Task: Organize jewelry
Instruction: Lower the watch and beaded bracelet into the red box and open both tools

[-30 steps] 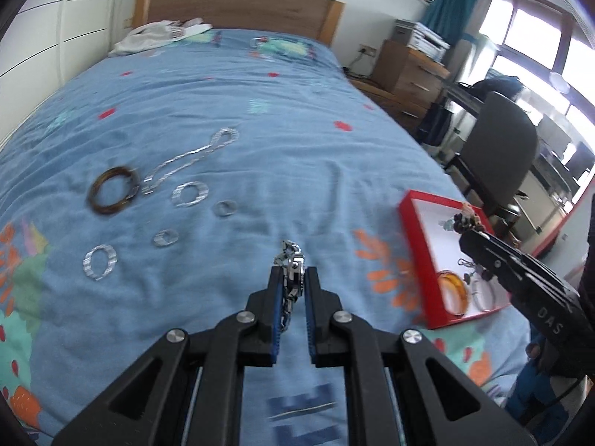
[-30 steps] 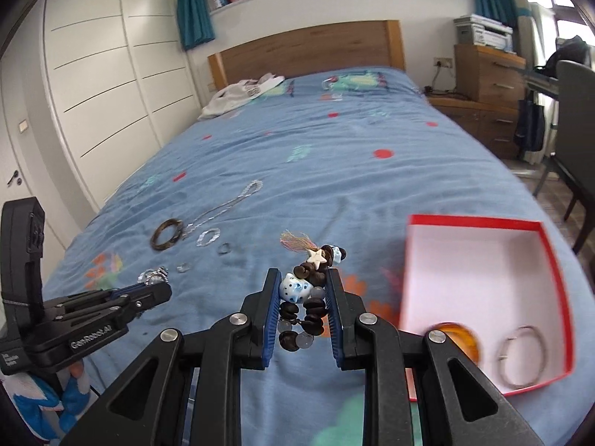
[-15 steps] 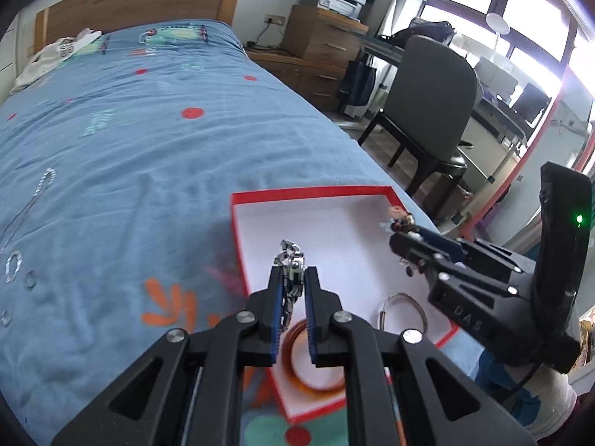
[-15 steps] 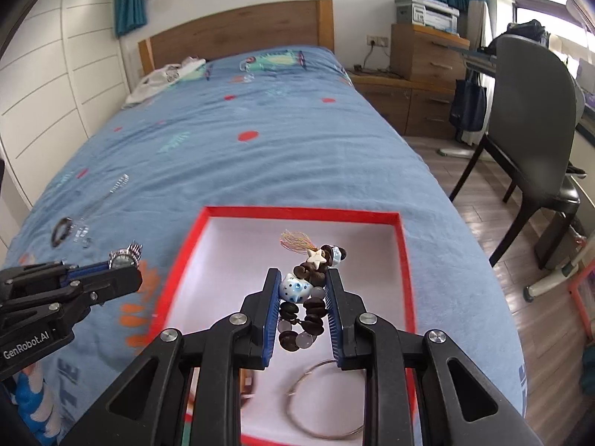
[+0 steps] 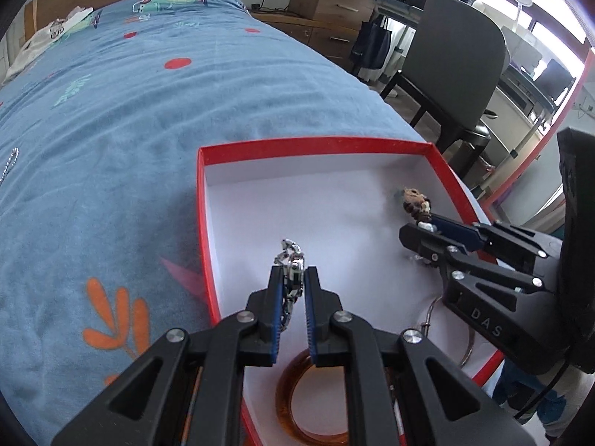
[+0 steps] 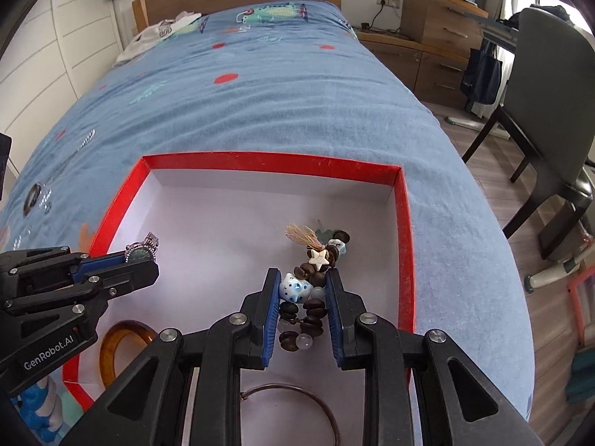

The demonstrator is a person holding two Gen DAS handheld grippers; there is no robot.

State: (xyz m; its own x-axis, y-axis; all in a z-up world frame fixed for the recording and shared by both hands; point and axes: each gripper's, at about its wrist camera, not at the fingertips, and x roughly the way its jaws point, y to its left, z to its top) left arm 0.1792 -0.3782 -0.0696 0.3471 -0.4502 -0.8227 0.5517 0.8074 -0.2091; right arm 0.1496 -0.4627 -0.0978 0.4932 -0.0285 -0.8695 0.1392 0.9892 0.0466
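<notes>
A red box (image 5: 202, 200) with a white inside lies on the blue bed; it also shows in the right wrist view (image 6: 405, 230). My left gripper (image 5: 293, 273) is shut on a silver watch (image 5: 292, 260) and holds it above the box's left part. The watch also shows in the right wrist view (image 6: 143, 251). My right gripper (image 6: 302, 278) is shut on a beaded bracelet (image 6: 310, 286) with brown beads and a white star, above the box's right part. An amber bangle (image 5: 290, 397) and a thin wire hoop (image 6: 297, 409) lie in the box.
Several silver rings, a chain and a brown bangle (image 6: 31, 197) lie on the bed at the far left. A dark chair (image 6: 546, 111) and wooden drawers (image 6: 438, 26) stand right of the bed. White clothes (image 6: 160, 33) lie by the headboard.
Both grippers have swung right from the loose jewelry to above the red box, still holding the watch and the beaded bracelet, and have come closer to the box.
</notes>
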